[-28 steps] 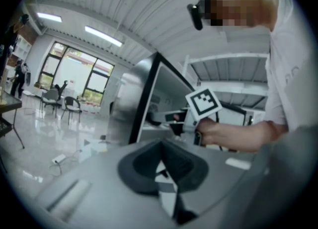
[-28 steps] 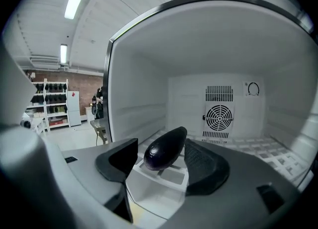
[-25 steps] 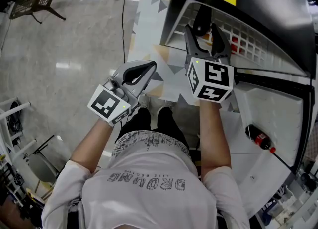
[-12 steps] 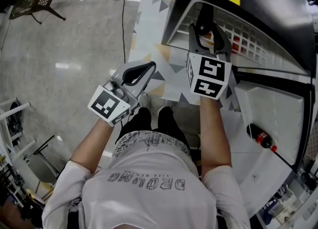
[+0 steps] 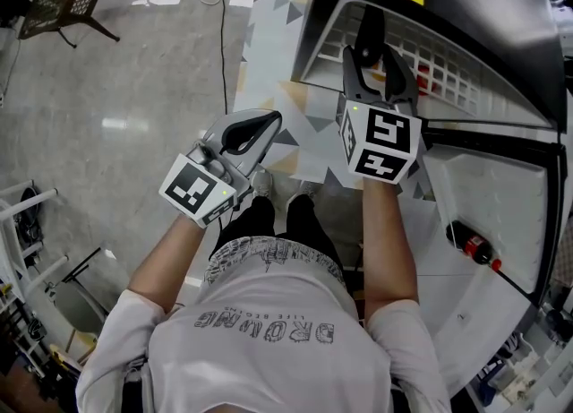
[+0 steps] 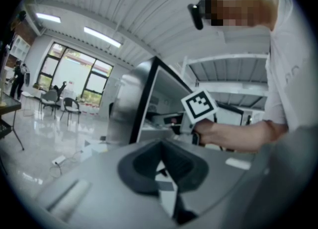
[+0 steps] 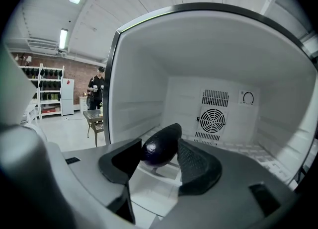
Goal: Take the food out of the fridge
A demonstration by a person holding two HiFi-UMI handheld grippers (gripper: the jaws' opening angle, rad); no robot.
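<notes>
Hand-held gripper, right point(image 5: 377, 60): in the head view it reaches into the open fridge point(image 5: 313, 17). Its jaws sit either side of a dark eggplant point(image 5: 367, 33) above the wire shelf point(image 5: 452, 66). The left hand-held gripper point(image 5: 269, 119) hangs outside over the floor, tips together, carrying nothing.

Left gripper view: the pads meet at the tips, with only floor visible through the gap behind them. This unit plays no part in the step.

Right gripper view: the jaws are closed partway onto the eggplant point(image 7: 158, 154), both pads touching its rounded near end. Most of the fruit projects ahead toward the rear wall. The step in hand appears to be withdrawal.
- Hold clamp pressure steady; smooth skin gripped near one end may pivot or slip.
- Lift slightly off the shelf.
- Draw straight back along the jaw line, clear of the fridge frame and the door point(image 5: 483, 196).
</notes>
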